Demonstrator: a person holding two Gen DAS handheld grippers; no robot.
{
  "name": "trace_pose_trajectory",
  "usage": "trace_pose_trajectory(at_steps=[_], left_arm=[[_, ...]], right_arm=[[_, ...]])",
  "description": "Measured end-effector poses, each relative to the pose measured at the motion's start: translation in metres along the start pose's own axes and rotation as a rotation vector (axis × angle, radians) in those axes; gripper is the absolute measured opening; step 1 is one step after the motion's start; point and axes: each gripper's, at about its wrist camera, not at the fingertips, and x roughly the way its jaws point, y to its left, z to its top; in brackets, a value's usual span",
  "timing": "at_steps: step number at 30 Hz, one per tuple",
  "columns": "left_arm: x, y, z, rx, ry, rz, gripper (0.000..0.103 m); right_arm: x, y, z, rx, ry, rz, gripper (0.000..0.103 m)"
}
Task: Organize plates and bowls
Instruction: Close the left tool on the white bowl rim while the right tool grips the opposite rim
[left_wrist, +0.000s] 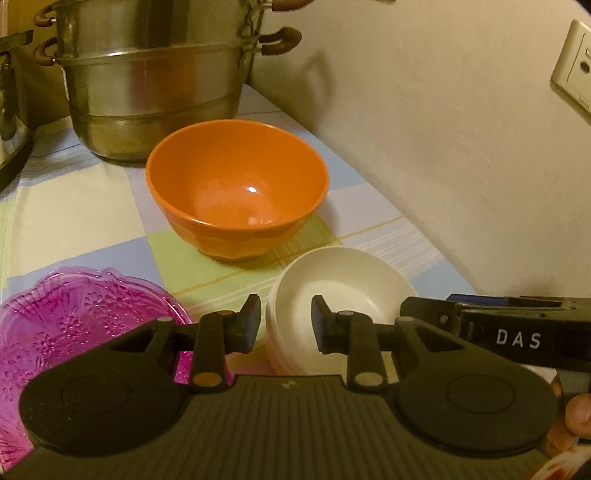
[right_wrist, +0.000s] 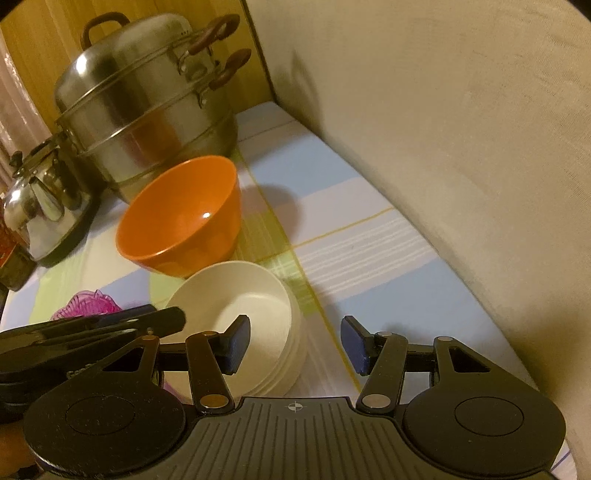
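Flanking white bowls: orange bowl, pink dish, steamer pot behind.

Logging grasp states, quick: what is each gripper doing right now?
Left gripper: open, jaws straddling the rim of the stacked white round bowls, not clamped.
Right gripper: open, holding nothing, beside the same stack.

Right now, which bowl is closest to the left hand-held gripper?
The white bowl, top of a small white stack. Its near rim sits between the left hand-held gripper fingers. The orange bowl stands farther back, before the steel steamer pot.
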Motion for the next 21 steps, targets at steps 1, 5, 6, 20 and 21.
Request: trace_pose_trajectory(at_steps=[1, 5, 6, 20, 21], left_arm=[[0.001, -0.001, 0.000, 0.006, 0.005, 0.002, 0.025], [0.007, -0.004, -0.001, 0.032, 0.019, 0.017, 0.025], [0.008, -0.004, -0.002, 0.032, 0.023, 0.019, 0.025], [0.014, 0.001, -0.003, 0.011, 0.043, 0.042, 0.010], [0.014, 0.001, -0.003, 0.011, 0.042, 0.041, 0.010]], right_arm=[[0.001, 0.000, 0.000, -0.002, 0.005, 0.001, 0.055], [0.006, -0.002, -0.001, 0.011, 0.023, -0.002, 0.053], [0.007, -0.002, -0.001, 0.013, 0.029, -0.001, 0.052], [0.016, 0.000, -0.002, 0.025, 0.071, 0.013, 0.016], [0.016, 0.001, -0.002, 0.024, 0.071, 0.012, 0.016]])
